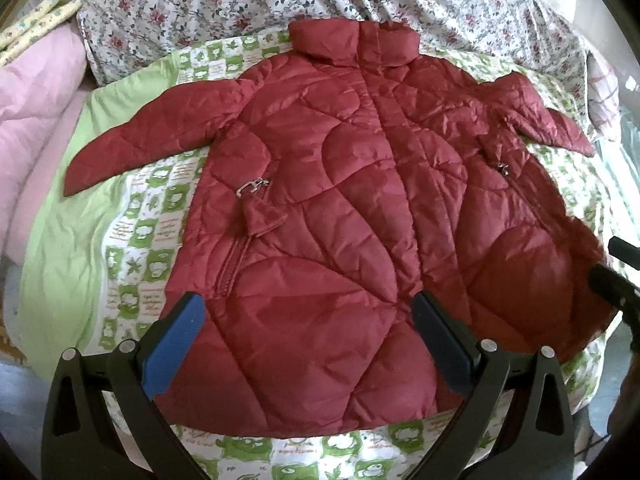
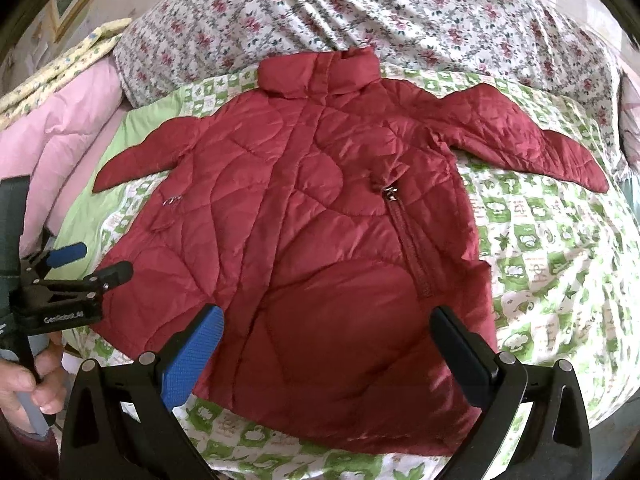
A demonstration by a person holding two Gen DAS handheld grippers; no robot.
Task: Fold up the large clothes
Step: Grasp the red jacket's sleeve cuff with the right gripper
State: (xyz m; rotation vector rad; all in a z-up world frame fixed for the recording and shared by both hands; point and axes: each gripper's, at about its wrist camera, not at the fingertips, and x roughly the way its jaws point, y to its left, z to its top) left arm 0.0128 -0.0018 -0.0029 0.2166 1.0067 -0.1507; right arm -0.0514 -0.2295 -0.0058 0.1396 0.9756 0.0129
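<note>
Presently listed: jacket (image 1: pixel 340 208), red, quilted, lying front-up and flat on a green-patterned sheet (image 1: pixel 132 240), collar (image 1: pixel 354 40) away from the grippers, hem nearest. Both sleeves (image 2: pixel 532 148) spread outward, probably so the outline can be read before any fold begins.

Left gripper (image 1: pixel 308 332): jaws spread wide, holding nothing, poised above the hem on the left half. Right gripper (image 2: pixel 328 344): likewise released and empty, over the hem on the right half. Neither visibly touches the cloth; folding appears not yet started.

Surroundings: floral quilt (image 2: pixel 360 8) beyond the collar, pink bedding (image 1: pixel 36 104) to the left.

Obscured: back of the jacket and whatever lies under it; the hem corner behind each gripper body. Zip pulls (image 1: pixel 252 188) at the pockets are small and poorly resolved. A hand (image 2: pixel 24 384) is cut off at the right view's edge.
</note>
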